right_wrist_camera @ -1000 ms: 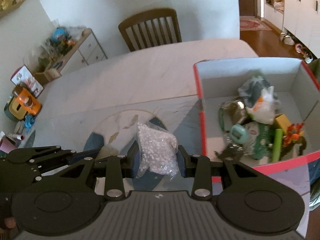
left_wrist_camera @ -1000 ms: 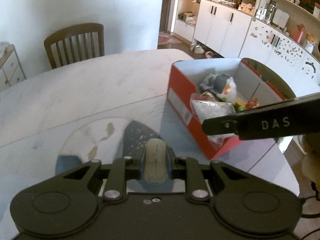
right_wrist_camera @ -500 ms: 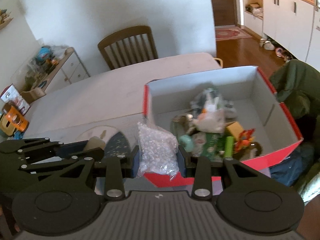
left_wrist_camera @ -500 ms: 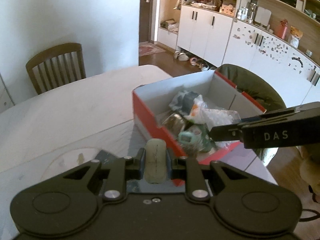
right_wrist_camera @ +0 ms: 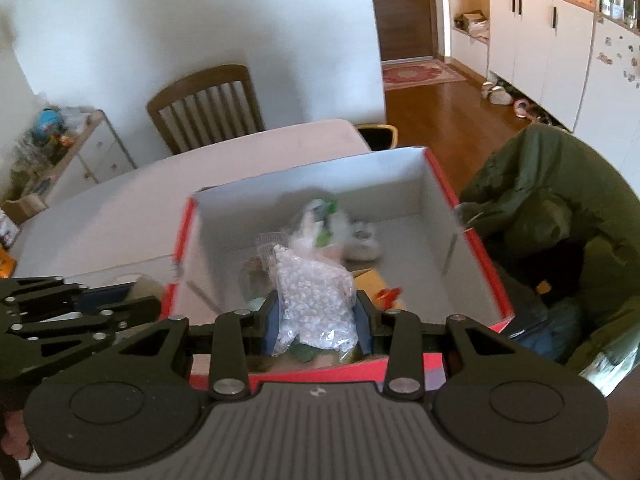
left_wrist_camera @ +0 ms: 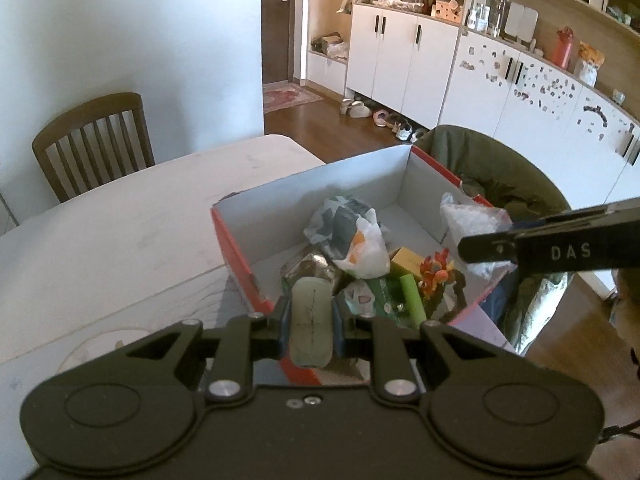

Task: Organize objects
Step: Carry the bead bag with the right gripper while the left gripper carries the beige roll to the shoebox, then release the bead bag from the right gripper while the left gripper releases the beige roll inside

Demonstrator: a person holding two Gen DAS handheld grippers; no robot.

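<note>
My left tool [left_wrist_camera: 311, 322] is clamped on a pale green block [left_wrist_camera: 311, 312], fingers closed against both of its sides. It hangs over the near-left corner of the box [left_wrist_camera: 236, 256], with the block's lower end about level with the red rim. My right tool [right_wrist_camera: 316, 322] is closed on a bag of white beads [right_wrist_camera: 312, 296], gripped low, so most of the bag stands free above the fingers. It sits over the near wall of the box [right_wrist_camera: 180, 248], roughly at mid-width.

Hazards, near to far:

1. Block on the rim. The left tool is close to the box corner. If I release here, I judge the block may strike the rim and fall onto the counter [left_wrist_camera: 120, 232].
2. Bag slip. The bag is soft film with loose fill. A partial opening could let it slide out and land short of the box, or snag on the wall.
3. Tool collision. The two tools are near each other over the same box; seen from the left wrist, the right tool [left_wrist_camera: 480, 248] reaches across the far-right side. Releasing both together risks contact.
4. Pile-up. Toys and a plastic bag [left_wrist_camera: 352, 236] already fill the near half of the box. An item dropped on top may roll; the far half is bare.
5. A green jacket [right_wrist_camera: 560, 216] on a chair just beside the box's right wall could catch anything that tips over that side.
</note>
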